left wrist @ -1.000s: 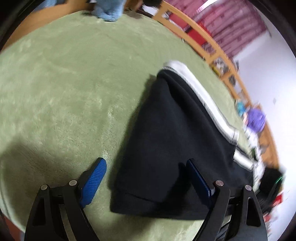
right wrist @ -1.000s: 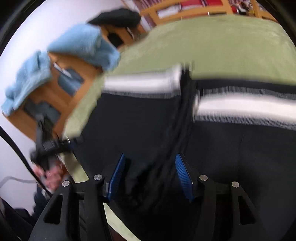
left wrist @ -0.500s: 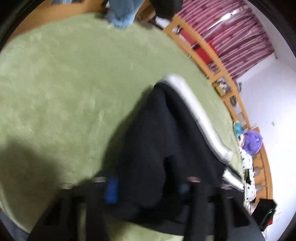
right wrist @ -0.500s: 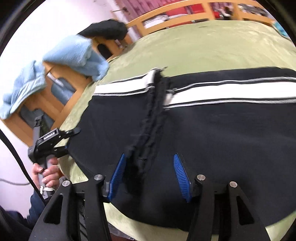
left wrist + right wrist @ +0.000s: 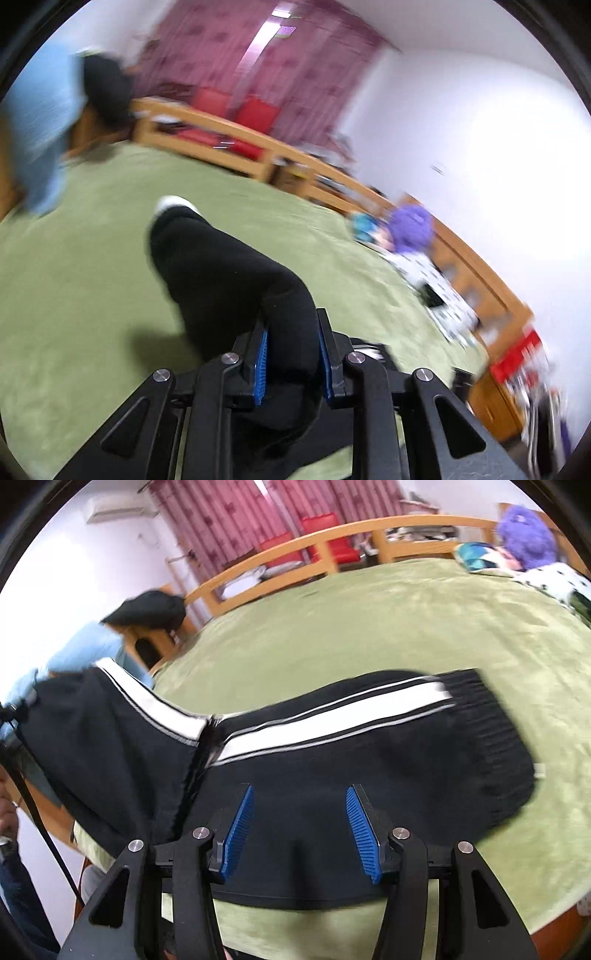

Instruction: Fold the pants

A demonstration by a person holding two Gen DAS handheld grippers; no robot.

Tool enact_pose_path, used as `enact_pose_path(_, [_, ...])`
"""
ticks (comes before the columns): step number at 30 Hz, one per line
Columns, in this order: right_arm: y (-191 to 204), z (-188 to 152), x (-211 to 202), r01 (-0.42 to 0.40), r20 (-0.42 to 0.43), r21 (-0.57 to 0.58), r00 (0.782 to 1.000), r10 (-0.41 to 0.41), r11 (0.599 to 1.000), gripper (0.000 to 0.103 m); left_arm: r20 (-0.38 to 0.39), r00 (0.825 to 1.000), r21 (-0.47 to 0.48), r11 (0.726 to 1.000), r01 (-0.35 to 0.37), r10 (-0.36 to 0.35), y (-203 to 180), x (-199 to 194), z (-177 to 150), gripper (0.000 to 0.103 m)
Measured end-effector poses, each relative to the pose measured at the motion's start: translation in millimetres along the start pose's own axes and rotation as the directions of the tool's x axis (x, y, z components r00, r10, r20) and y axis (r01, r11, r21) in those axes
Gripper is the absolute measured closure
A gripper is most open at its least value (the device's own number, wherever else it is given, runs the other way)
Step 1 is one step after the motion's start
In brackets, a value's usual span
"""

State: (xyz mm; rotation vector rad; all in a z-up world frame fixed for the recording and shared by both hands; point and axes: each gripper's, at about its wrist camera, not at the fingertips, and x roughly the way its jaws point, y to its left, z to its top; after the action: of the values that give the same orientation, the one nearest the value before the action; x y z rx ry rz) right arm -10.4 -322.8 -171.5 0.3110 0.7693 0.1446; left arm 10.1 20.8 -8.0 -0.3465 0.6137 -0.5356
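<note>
Black pants (image 5: 332,760) with a white side stripe, spread on a green blanket (image 5: 406,627), left gripper (image 5: 291,365) clamped on a raised fold at 6 o'clock, right gripper (image 5: 299,827) spread wide above the fabric at 6 o'clock

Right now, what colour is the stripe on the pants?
White, edged with thin grey lines; stripe shows best in the right wrist view.

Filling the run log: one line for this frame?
left gripper: shut on pants, lifting end | right gripper: open, over pants | bed
</note>
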Motion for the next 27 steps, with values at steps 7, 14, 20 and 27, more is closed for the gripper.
enact_pose_path(7, [-66.3,-0.2,-44.1,0.063,0.041,0.105,0.997,-0.067,0.992,0.05,-0.154,0.965,0.066,0.972,0.225,-0.213,-132.9,117.0,-16.6,0.082])
enact_pose_path(14, [-118.1,-7.1,-72.7,0.091,0.051,0.19,0.993,-0.103,0.978,0.05,-0.327,0.913,0.061,0.958,0.28,-0.246,-154.6,173.3,-67.5,0.06])
enact_pose_path(20, [-125.0,4.1,-54.1,-0.02,0.063,0.243,0.998,0.005,0.97,0.046,-0.326,0.945,0.079,0.997,0.003,0.023,-92.8,174.2,-83.9,0.047])
enact_pose_path(27, [-85.3,-1.7,5.6,0.065,-0.135,0.092,0.989,-0.052,0.994,0.072,-0.349,0.864,0.161,0.931,-0.326,0.363,-34.4,171.5,-99.4,0.047])
